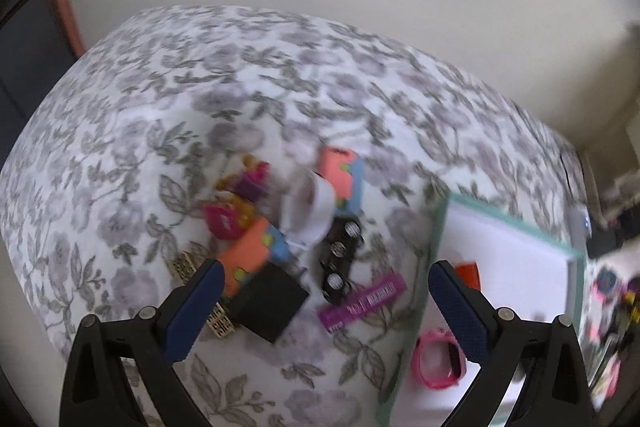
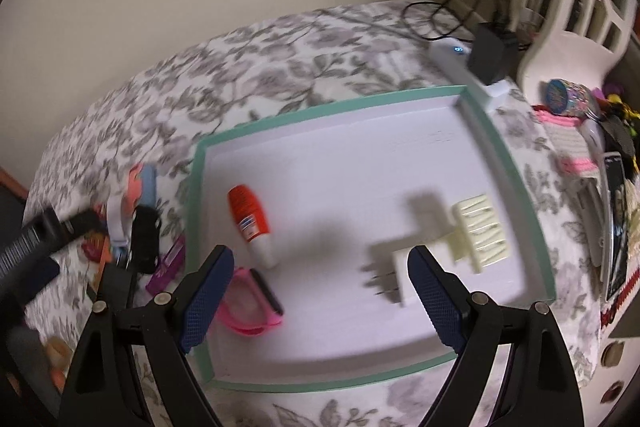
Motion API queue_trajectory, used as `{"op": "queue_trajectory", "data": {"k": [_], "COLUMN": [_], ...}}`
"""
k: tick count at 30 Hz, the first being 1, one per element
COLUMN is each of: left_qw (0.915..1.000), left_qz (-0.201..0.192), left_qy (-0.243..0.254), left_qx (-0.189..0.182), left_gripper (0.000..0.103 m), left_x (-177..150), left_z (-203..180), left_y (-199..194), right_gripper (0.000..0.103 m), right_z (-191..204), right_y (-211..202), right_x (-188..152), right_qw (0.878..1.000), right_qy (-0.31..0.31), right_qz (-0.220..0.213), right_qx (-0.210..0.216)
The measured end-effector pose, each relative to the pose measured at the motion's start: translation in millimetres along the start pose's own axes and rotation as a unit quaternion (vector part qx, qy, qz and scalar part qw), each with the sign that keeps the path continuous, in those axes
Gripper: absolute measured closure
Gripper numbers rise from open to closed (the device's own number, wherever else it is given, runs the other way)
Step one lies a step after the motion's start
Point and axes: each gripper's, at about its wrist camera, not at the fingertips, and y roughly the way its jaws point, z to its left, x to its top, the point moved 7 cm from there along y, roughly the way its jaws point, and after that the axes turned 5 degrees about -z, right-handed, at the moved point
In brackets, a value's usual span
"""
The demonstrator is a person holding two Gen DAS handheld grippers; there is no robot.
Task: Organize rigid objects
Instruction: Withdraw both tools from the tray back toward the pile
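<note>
Left gripper (image 1: pixel 320 311): jaws spread wide, nothing held. Hovering over the pile on the floral-covered bench (image 1: pixel 200 99). Directly ahead between the jaws: black box (image 1: pixel 272 301), with an orange-and-blue block (image 1: pixel 250 253) leaning on its far-left corner. Further out: black strip with three silver discs (image 1: pixel 340 259), white ring-shaped piece (image 1: pixel 310 207), purple flat bar (image 1: pixel 362 301) toward the right jaw. Frame blurred, so finer detail is not resolved.

Right gripper (image 2: pixel 320 291): jaws also parted, empty, over the white tray with green rim (image 2: pixel 516 167). Already in the tray: orange-and-white glue bottle (image 2: pixel 250 223) ahead-left, pink band (image 2: pixel 250 307) beside the left jaw, cream clip (image 2: pixel 480 231) ahead-right, white plug piece (image 2: pixel 404 267) just off the right jaw.

Handling, judged: the black box looks stiff, light, flat-sided; best taken across two opposite faces, low. The leaning block is likely to be tipped off during the lift. The disc strip is probably smooth; pinch across its narrow width.

View differences: pile layout is shown clearly only by the left wrist; the tray's full contents, power strip and adapter (image 2: pixel 490 53) only by the right wrist.
</note>
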Motion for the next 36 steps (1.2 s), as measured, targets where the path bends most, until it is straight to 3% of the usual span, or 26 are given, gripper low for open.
{"op": "queue_trajectory", "data": {"k": [9,26,36], "left_qw": [0.9993,0.9997,0.9989], "left_qz": [-0.013,0.004,-0.005], "left_qy": [-0.022,-0.021,-0.041], "left_qx": [0.026,0.010,0.023], "left_gripper": [0.000,0.000,0.000], "left_x": [10,3,11], "left_z": [17,25,76], "left_y": [-7,-13,-23], "right_gripper": [0.014,0.014,0.014], "right_z": [7,1,19], "right_y": [7,-4,-19], "right_x": [-5,1,5], "right_qw": [1.000,0.999,0.998], "right_qy": [-0.011,-0.021,-0.027], "right_qz": [0.007,-0.027,-0.059], "right_qx": [0.009,0.000,0.024]}}
